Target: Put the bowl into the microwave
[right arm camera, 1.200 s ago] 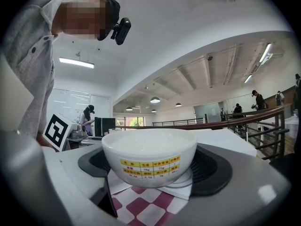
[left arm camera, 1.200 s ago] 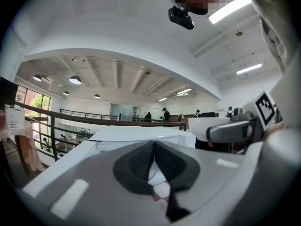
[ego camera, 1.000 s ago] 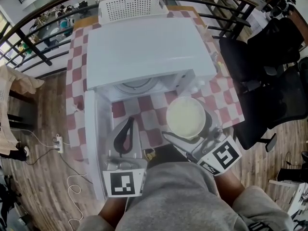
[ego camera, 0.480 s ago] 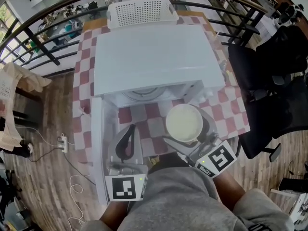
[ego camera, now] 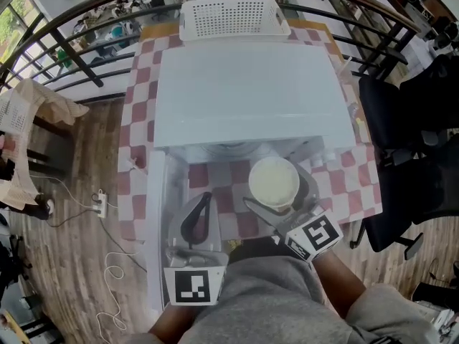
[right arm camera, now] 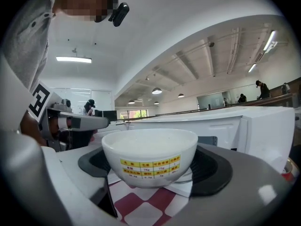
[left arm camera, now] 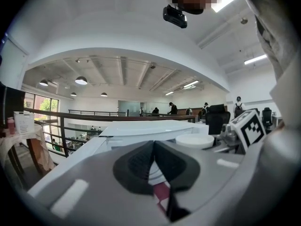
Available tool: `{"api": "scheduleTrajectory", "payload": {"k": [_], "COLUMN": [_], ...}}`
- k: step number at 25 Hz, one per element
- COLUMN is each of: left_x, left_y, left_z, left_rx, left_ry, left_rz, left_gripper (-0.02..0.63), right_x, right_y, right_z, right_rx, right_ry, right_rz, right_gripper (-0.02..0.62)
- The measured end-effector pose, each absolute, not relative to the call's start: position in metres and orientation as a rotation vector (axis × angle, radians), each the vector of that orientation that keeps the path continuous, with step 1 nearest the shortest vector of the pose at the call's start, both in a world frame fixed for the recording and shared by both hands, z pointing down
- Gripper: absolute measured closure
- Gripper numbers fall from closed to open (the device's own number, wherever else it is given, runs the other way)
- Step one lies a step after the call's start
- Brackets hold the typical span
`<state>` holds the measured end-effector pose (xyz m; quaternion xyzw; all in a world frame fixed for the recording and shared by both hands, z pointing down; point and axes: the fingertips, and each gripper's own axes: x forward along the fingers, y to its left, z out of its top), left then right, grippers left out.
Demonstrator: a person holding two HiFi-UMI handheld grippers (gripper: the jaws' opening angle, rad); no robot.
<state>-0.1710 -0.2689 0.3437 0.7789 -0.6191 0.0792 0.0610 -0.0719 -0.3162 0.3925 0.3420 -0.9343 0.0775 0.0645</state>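
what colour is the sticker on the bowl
Yellow sticker with small print, on the white bowl; the right gripper view shows it best.

White bowl [right arm camera: 149, 154] with a yellow label; white microwave [ego camera: 247, 92]; red-and-white checked cloth [ego camera: 138, 117]; white perforated basket [ego camera: 234, 16], top centre; brown wood floor [ego camera: 72, 264].

Checked table [ego camera: 140, 84] on wood floor [ego camera: 79, 142], white basket [ego camera: 233, 16] at the table's far end, black railing [ego camera: 70, 57] beyond and left of it, black office chairs [ego camera: 409, 120] to its right, power strip [ego camera: 100, 203] on the floor to its left, round ceiling lamps [left arm camera: 81, 80], strip lights [right arm camera: 73, 59]
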Motion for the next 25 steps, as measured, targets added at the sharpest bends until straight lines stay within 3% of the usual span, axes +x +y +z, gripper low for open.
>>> {"api": "scheduleTrajectory", "payload": {"k": [25], "left_x": [-0.195], "left_y": [-0.266], "left_z": [0.366], "left_rx": [2.214], "left_ry": [-1.971], "left_rz": [0.315], "left_gripper": [0.595], "right_x": [-0.130], "right_y": [-0.423], "right_z": [0.511], "right_rx": [1.125], "right_ry": [-2.614], "right_rz": [0.275], "right_gripper": [0.095]}}
